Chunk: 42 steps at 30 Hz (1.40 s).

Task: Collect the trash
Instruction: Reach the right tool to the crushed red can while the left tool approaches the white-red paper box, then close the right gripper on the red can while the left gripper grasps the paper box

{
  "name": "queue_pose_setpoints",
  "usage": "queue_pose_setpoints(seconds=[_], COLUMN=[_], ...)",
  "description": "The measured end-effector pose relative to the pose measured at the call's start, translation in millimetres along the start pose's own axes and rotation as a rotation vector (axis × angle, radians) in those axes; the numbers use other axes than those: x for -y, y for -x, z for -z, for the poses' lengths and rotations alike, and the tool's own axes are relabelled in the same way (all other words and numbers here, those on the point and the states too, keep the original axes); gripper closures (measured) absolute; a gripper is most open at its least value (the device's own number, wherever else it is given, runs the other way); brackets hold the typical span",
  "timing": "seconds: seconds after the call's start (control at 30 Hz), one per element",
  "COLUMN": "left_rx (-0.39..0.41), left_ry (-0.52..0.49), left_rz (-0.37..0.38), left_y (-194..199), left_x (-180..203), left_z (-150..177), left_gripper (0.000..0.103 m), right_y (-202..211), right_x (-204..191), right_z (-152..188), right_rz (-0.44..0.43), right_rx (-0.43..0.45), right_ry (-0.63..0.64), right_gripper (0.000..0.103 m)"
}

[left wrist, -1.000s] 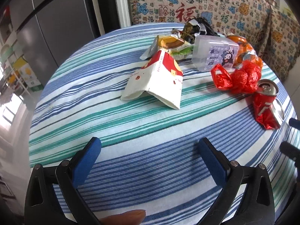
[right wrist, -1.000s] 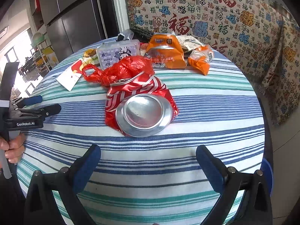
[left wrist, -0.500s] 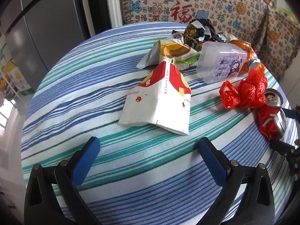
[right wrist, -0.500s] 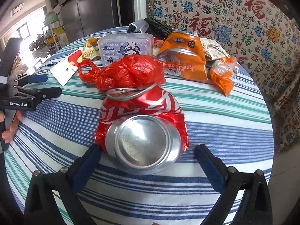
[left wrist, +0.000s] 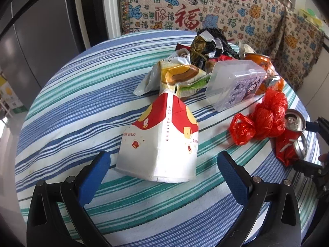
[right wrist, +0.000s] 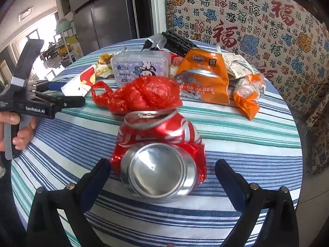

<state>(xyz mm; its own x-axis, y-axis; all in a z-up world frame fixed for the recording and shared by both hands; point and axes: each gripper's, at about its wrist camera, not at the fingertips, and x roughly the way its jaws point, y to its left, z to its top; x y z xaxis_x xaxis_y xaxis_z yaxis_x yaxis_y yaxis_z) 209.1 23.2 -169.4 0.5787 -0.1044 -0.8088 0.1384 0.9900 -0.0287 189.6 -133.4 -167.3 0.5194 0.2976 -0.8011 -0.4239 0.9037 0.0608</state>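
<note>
A flattened white and red paper cup lies on the striped round table. My left gripper is open, its blue pads on either side of the cup's wide end without touching it. A crushed red soda can lies on its side, base toward the camera. My right gripper is open with the can's base between its fingers. The can also shows in the left wrist view. The left gripper shows in the right wrist view beside the paper cup.
A red plastic bag lies behind the can. A clear plastic box, an orange Fanta pouch, an orange wrapper and snack wrappers are piled at the back. A patterned cloth hangs behind the table.
Both grippers have moved forward: the left one up to the paper cup, the right one up to the crushed can. Both have stayed open.
</note>
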Motion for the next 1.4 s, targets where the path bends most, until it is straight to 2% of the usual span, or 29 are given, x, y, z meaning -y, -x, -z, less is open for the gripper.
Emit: queue_pose_setpoints(seconds=[0.07,0.13,0.2,0.23,0.3,0.4,0.47,0.57,0.67,0.73,0.87,0.97,1.03,1.07,1.1,1.13,1.3,1.4], left_rx=[0.015,0.022,0.025,0.027,0.035,0.043,0.045,0.038,0.027,0.035,0.075,0.077,0.066,0.061,0.063,0.068,0.103,0.092], left_ry=[-0.004,-0.005,-0.016,-0.024,-0.035,-0.033,-0.036,-0.029,-0.022,-0.035,-0.047,-0.036,-0.044,-0.054,-0.069,-0.077,-0.033,-0.009], left_rz=[0.002,0.006,0.0,-0.001,0.003,0.03,0.036,0.056,0.075,0.073,0.07,0.075,0.081,0.073,0.058,0.061,0.119,0.137], left_y=[1,3,3,3,5,7,8,10,11,14,22,20,17,15,15,16,31,31], left_x=[2,3,6,7,8,7,7,5,5,8,11,11,14,16,18,19,7,0], left_z=[-2,-2,-2,-3,-2,0,2,3,4,4,-2,-6,-7,-7,-6,-5,-5,-3], left_gripper=[0.001,0.008,0.024,0.027,0.04,0.052,0.055,0.054,0.035,0.034,0.022,0.021,0.031,0.047,0.058,0.059,0.096,0.098], right_y=[-4,-11,-18,-18,-19,-18,-16,-15,-12,-8,-4,-9,-15,-17,-18,-17,-3,7], right_x=[0,-1,-1,-2,-4,-5,-6,-5,-4,-1,3,2,0,0,-3,-5,-2,1], right_z=[-5,-6,-8,-9,-9,-10,-8,-5,-4,-6,-15,-22,-25,-26,-26,-26,-24,-19], right_rz=[-0.017,-0.021,0.002,0.003,0.01,0.024,0.022,0.007,-0.018,-0.016,-0.021,-0.054,-0.077,-0.078,-0.069,-0.059,-0.034,-0.019], right_rx=[-0.01,-0.031,-0.039,-0.033,-0.044,-0.066,-0.07,-0.085,-0.088,-0.069,-0.037,-0.025,-0.031,-0.039,-0.043,-0.042,-0.034,-0.03], right_ry=[-0.013,-0.012,-0.007,-0.003,-0.002,-0.01,-0.02,-0.017,-0.012,-0.018,-0.007,-0.009,-0.006,-0.001,0.007,0.01,-0.011,-0.03], right_gripper=[0.0,0.0,0.0,0.0,0.0,0.002,0.002,0.001,0.001,0.001,0.0,0.0,0.001,0.014,0.017,0.018,0.021,0.022])
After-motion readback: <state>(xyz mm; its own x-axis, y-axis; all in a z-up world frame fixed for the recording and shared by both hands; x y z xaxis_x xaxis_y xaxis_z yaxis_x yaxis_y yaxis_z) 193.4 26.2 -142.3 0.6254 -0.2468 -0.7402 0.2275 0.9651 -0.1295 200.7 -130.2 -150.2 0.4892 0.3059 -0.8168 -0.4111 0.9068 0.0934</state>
